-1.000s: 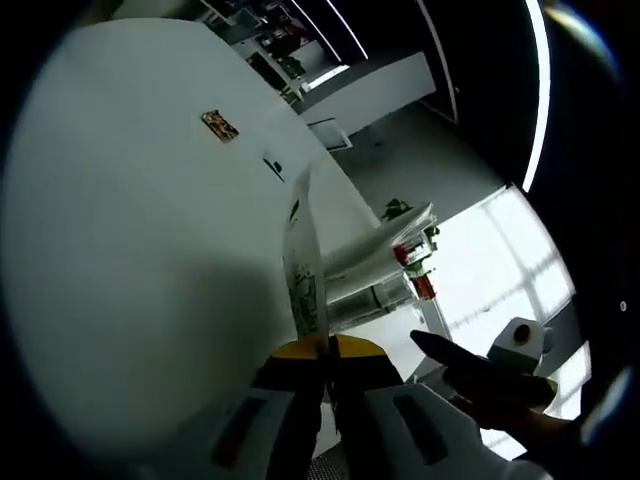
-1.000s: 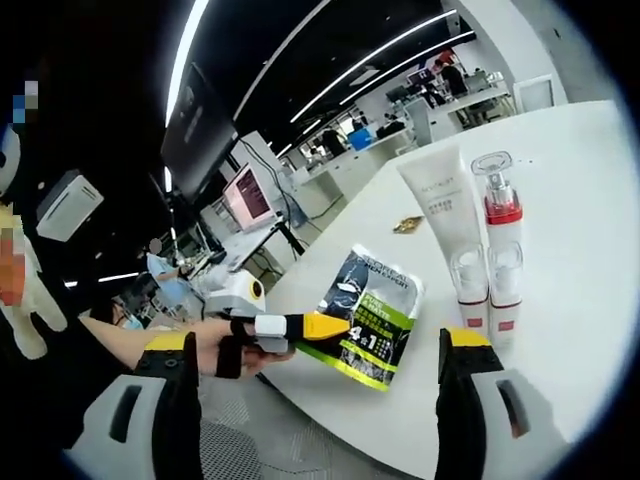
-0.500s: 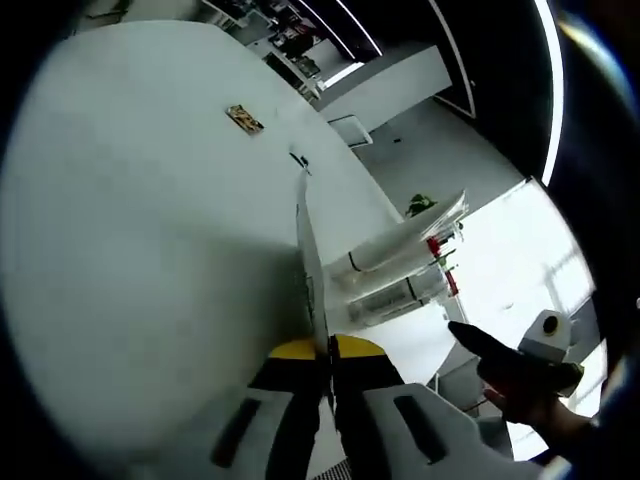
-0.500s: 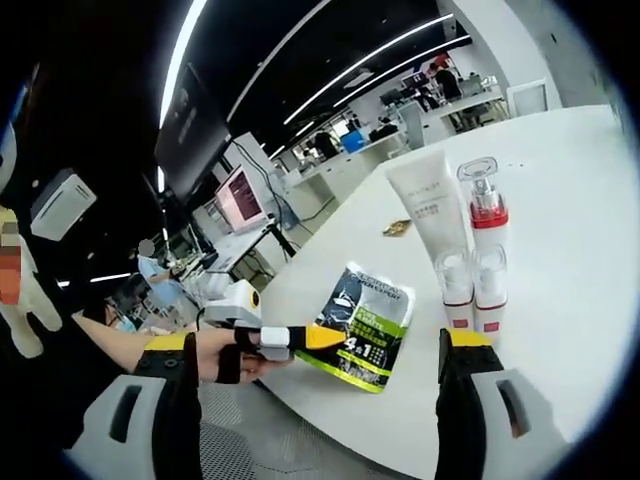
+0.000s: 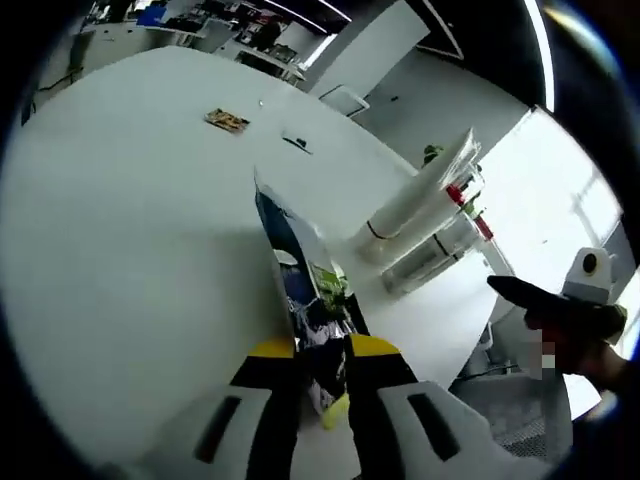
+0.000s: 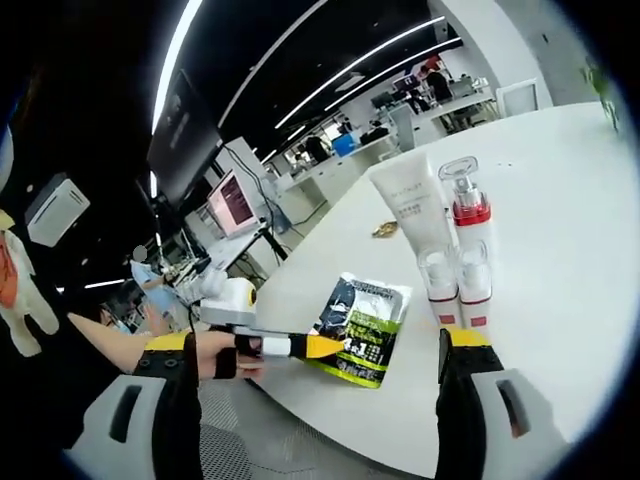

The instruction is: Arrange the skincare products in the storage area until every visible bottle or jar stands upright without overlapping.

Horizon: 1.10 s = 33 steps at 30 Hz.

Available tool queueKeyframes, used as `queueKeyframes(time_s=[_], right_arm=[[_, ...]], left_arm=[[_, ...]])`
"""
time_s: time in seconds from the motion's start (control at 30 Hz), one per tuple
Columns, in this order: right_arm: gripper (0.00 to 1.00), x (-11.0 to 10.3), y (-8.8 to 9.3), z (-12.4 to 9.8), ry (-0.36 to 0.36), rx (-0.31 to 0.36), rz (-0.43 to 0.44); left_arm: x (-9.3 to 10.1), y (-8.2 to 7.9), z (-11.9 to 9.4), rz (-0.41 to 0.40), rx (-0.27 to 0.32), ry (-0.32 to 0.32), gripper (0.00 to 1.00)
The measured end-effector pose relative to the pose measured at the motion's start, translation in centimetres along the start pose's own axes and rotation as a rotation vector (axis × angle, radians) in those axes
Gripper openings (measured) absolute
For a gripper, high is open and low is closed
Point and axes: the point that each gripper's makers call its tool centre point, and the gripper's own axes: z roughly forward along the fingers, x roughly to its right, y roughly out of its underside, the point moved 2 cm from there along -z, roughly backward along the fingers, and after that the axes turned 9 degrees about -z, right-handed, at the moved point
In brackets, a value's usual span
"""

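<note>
An open office with long ceiling light strips and rows of desks lies beyond the round white counter (image 5: 120,250) I'm working at. Through the left gripper view, my left claw (image 5: 322,352) is clamped on the lower edge of a dark sachet (image 5: 308,300) printed in green and white, which stands tilted up off the counter near its near edge; beyond it, toward the far-right edge, a white tube (image 5: 415,200) and a clear red-collared bottle (image 5: 440,245) lie side by side, just beside each other; a small gold wrapper (image 5: 227,120) rests well apart toward the far edge; my right claw (image 5: 545,305) comes in dark at the right, off the counter.

Through the right gripper view, my right claw (image 6: 312,360) stands wide apart with nothing between its jaws; the sachet (image 6: 362,315) sits at the counter's (image 6: 560,250) near edge, pinched by the yellow-tipped left claw (image 6: 320,346); the tube (image 6: 408,205), the bottle (image 6: 470,235) and a second clear red-based bottle (image 6: 438,285) lie close together further in; the wrapper (image 6: 384,229) is behind them.
</note>
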Motion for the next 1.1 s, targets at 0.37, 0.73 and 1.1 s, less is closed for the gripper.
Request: queueKeyframes(time_s=[0.37, 0.73, 1.1], right_arm=[[0.99, -0.06, -0.09, -0.01, 0.004, 0.0, 0.01], [0.99, -0.04, 0.04, -0.07, 0.006, 0.0, 0.022], [0.99, 0.26, 0.13, -0.21, 0.009, 0.007, 0.029]], left_arm=[[-0.24, 0.46, -0.03, 0.276, -0.069, -0.097, 0.26], [0.31, 0.54, -0.02, 0.471, -0.116, -0.168, 0.37], [-0.44, 0.91, -0.67, 0.614, -0.148, -0.222, 0.49]])
